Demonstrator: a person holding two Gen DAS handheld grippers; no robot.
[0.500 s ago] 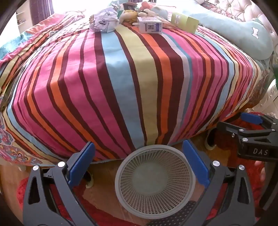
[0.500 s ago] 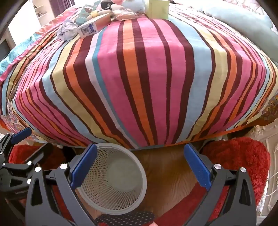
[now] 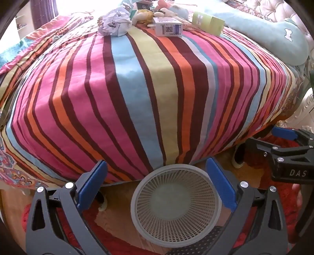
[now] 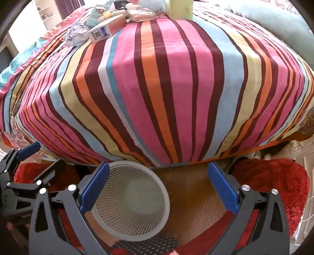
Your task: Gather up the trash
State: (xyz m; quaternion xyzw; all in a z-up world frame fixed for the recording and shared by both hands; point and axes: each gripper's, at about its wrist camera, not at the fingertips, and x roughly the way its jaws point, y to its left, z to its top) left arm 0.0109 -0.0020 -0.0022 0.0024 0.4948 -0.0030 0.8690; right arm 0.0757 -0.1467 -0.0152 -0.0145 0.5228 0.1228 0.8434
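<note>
Left wrist view: left gripper [image 3: 156,181] spread wide, nothing between its blue pads. Directly below and ahead of it, a grey mesh wastebasket [image 3: 214,193] stands upright on the wooden floor, mouth up, its rim partly between the two fingers, close to the right one. Beyond the fingertips rises the foot of a bed under a striped blanket [image 3: 137,94]. At the far end of the blanket, well apart from the gripper: a crumpled paper ball [image 3: 114,23] ahead-left, a white carton with a QR code [image 3: 168,27] straight ahead just beside it, a pale green box [image 3: 208,23] ahead-right. A light blue pillow [image 3: 274,39] lies farther right. The right gripper [image 3: 278,140] shows at the right edge, fingers apart.

Right wrist view: right gripper [image 4: 157,180] also spread wide, holding nothing. The wastebasket [image 4: 162,196] sits below and to the left, its rim passing behind the left finger; bare floor lies between the fingers otherwise. A red rug [image 4: 274,180] lies to the right. Far ahead-left on the blanket [image 4: 166,88] are the paper ball [image 4: 76,35] and carton [image 4: 102,32], touching or nearly so; the green box [image 4: 179,9] sits straight ahead. The left gripper [image 4: 33,157] appears at the left edge, fingers apart.
</note>
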